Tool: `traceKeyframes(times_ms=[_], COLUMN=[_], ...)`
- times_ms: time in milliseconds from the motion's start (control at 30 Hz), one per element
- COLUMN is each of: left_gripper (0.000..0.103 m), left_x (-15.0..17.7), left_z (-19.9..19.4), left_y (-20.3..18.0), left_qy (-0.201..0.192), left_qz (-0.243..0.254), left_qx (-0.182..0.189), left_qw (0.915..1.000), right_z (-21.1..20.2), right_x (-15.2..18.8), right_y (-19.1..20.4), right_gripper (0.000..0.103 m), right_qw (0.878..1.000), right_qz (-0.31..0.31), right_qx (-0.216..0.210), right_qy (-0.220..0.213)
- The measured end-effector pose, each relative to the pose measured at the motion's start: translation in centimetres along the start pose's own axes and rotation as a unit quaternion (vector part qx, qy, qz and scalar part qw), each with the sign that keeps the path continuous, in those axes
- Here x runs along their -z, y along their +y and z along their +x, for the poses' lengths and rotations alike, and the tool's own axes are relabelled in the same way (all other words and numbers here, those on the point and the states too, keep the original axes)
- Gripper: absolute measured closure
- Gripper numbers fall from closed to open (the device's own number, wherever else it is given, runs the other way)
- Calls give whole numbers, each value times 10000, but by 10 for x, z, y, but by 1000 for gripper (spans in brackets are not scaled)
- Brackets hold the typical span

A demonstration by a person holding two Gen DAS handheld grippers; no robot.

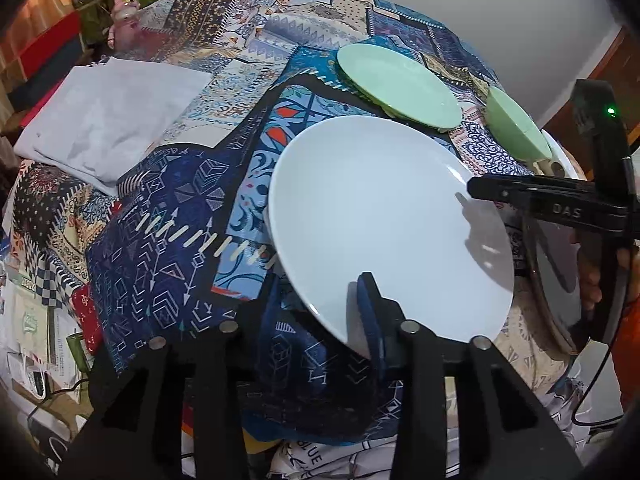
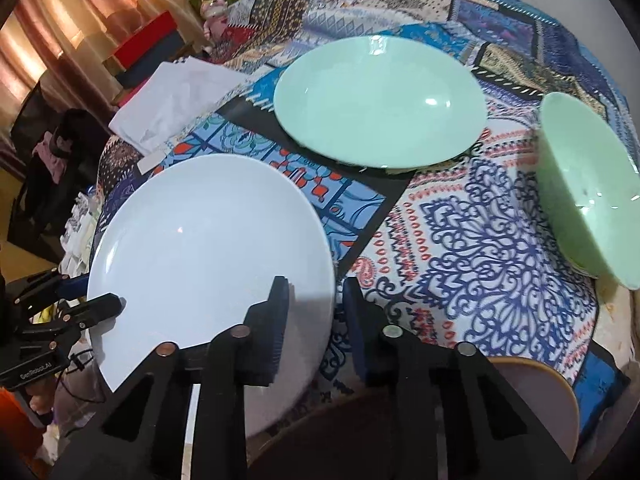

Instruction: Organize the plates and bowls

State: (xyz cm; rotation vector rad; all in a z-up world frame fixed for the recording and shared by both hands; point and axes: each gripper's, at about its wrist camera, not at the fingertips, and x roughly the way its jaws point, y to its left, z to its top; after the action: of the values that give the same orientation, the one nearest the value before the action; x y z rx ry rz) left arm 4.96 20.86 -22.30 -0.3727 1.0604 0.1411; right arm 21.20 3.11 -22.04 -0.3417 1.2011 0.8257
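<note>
Open patterned cloth (image 2: 480,240) between white plate (image 2: 208,248), green plate (image 2: 380,100) and green bowl (image 2: 588,196).

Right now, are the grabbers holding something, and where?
Yes. Both the left gripper and the right gripper pinch the white plate by its rim, on opposite edges.

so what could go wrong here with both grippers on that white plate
1. The white plate is held only at its rim, the left gripper and right gripper on different edges; uneven lifting could make it slip or twist out.
2. The left gripper's lower finger sits against the patchwork cloth, which looks bunched there; it might drag when the plate is raised.
3. The green plate and green bowl lie close by, so a swing could hit them.
</note>
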Motion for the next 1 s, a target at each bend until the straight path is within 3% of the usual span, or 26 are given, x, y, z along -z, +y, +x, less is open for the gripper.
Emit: traceKeyframes(times_ms=[400, 1000], left_gripper=[70, 70], left_x=[-3, -7], left_z=[6, -7], left_y=[-2, -2], left_qy=[164, 43], left_qz=[-102, -430], left_qx=[265, 127], left_qw=[9995, 9990], right_z=[7, -17], right_x=[-5, -3], right_y=[1, 9], right_gripper=[79, 78], right_qw=[9999, 9990], right_qz=[-34, 101], right_qx=[-68, -29], right_qy=[99, -442])
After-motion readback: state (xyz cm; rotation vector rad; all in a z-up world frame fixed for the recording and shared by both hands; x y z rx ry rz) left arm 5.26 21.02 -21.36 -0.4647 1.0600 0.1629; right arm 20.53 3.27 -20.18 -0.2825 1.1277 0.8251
